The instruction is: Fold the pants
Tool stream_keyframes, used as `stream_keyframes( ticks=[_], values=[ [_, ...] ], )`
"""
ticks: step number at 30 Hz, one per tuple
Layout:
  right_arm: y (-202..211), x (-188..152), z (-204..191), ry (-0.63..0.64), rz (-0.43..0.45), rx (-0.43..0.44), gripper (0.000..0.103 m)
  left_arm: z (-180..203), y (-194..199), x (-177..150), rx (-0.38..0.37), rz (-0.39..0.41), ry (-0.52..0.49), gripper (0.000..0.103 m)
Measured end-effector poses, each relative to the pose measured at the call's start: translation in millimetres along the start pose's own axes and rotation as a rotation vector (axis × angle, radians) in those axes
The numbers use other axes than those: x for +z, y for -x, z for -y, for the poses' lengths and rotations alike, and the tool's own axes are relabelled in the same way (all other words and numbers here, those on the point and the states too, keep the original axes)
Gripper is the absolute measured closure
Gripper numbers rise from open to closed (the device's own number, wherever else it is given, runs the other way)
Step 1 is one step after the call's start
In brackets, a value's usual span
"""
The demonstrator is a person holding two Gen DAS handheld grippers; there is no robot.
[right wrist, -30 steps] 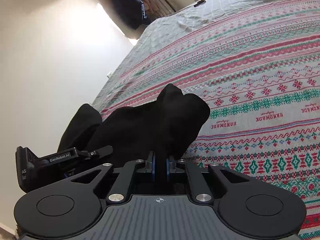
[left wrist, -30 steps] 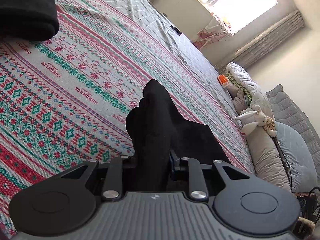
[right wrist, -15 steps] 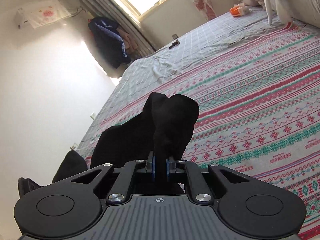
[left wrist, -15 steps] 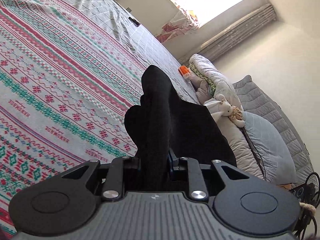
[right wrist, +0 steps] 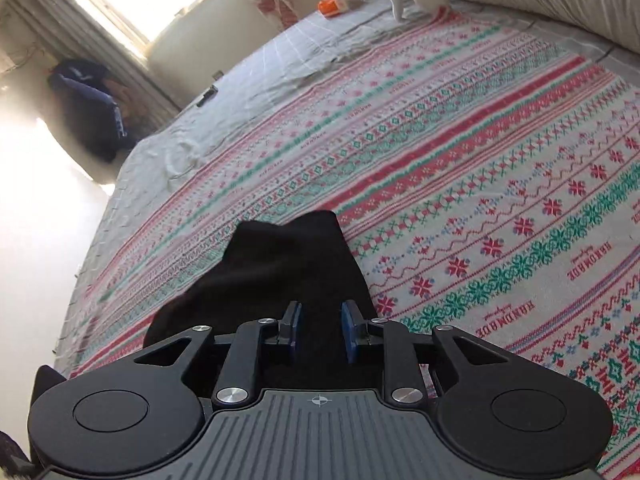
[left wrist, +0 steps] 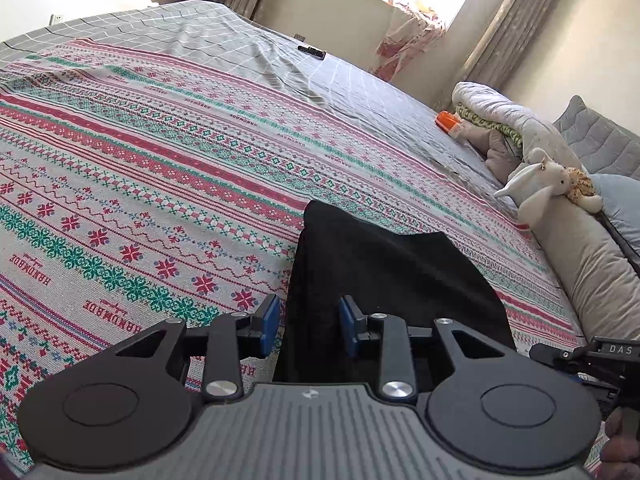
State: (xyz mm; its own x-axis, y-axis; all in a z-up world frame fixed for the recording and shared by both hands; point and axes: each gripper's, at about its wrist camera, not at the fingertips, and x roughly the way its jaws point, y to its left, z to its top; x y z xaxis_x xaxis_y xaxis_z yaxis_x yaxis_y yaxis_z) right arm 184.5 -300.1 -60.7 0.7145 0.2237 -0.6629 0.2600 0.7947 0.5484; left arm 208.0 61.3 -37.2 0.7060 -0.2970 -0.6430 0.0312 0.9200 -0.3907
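Note:
The black pants (left wrist: 384, 280) lie flat on the patterned bedspread (left wrist: 140, 168), just ahead of both grippers. My left gripper (left wrist: 308, 326) is open, its blue pads apart with the edge of the pants lying between them. The pants also show in the right wrist view (right wrist: 288, 264). My right gripper (right wrist: 320, 334) is open over the black cloth, pads apart and not pinching it. The near part of the pants is hidden under both gripper bodies.
A grey checked sheet (left wrist: 280, 60) covers the far bed, with a dark remote (left wrist: 312, 52) on it. Pillows (left wrist: 592, 272), a white plush toy (left wrist: 540, 188), a rolled quilt (left wrist: 504, 120) and an orange object (left wrist: 448, 120) line the right side. Dark clothes (right wrist: 92, 108) hang by the window.
Both grippers held bunched black cloth lifted up; they lowered it onto the bed and both have opened, letting the pants go. The pants now lie flat.

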Motion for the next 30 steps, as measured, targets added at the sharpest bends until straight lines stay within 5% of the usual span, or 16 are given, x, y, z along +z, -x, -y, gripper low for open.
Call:
stream_keyframes(
  ticks=[2, 6, 22, 30],
  values=[
    [3.5, 0.4, 0.3, 0.002, -0.013, 0.036, 0.079, -0.7, 5.0, 0.8, -0.009, -0.006, -0.005, 0.041],
    [27.5, -3.5, -14.7, 0.093, 0.017, 0.037, 0.053, 8.8, 21.1, -2.7, -0.011, -0.015, -0.040, 0.032],
    [109.0, -51.3, -26.5, 0.359, 0.026, -0.063, 0.031, 60.9, 96.6, -56.4, 0.142, -0.034, -0.278, 0.000],
    [130.3, -78.1, -26.7, 0.404, 0.009, -0.072, 0.021, 72.7, 113.6, -81.8, 0.207, -0.045, -0.319, 0.000]
  ],
)
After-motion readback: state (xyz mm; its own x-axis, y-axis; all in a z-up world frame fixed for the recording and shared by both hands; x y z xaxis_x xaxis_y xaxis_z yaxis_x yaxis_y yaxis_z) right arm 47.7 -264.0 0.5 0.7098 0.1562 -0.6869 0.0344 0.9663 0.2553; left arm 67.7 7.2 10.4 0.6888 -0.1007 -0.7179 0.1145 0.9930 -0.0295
